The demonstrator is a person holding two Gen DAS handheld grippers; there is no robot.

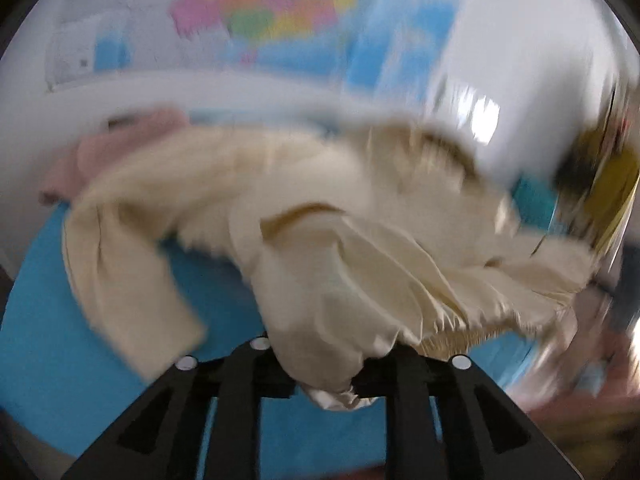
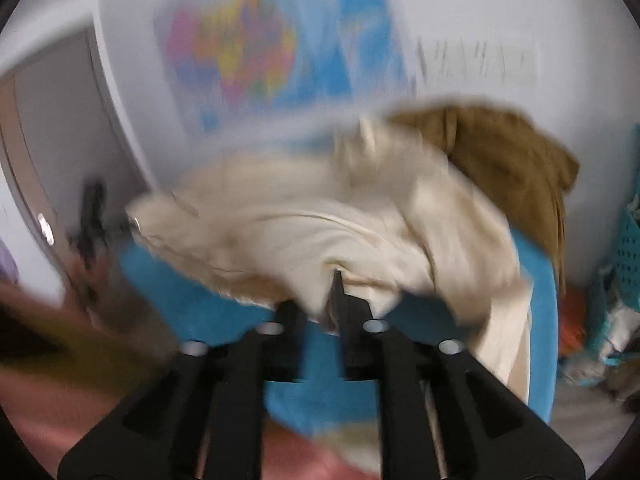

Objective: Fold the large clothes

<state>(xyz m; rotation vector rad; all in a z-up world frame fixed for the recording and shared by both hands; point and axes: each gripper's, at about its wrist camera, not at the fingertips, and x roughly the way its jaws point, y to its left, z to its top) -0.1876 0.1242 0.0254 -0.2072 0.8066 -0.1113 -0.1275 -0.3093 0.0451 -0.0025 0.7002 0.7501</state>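
Cloth dominates the frame: a large cream garment (image 1: 304, 208) sprawls crumpled across the blue table (image 1: 36, 320), one sleeve trailing near left, a brown garment (image 2: 508, 168) heaped far right. Soft, light and limp, it looks best taken at hems or corners. The left gripper (image 1: 326, 384) clamps a bunched edge; the right gripper (image 2: 320, 304) pinches another fold, both nearly closed on fabric.

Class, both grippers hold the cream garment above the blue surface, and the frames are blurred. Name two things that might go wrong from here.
1. The left gripper pinches only a small bunched bit of the cream garment; it may slip out during a fast move.
2. A sleeve hangs over the edge of the blue surface near the brown garment, so it could drag off or snag that garment.
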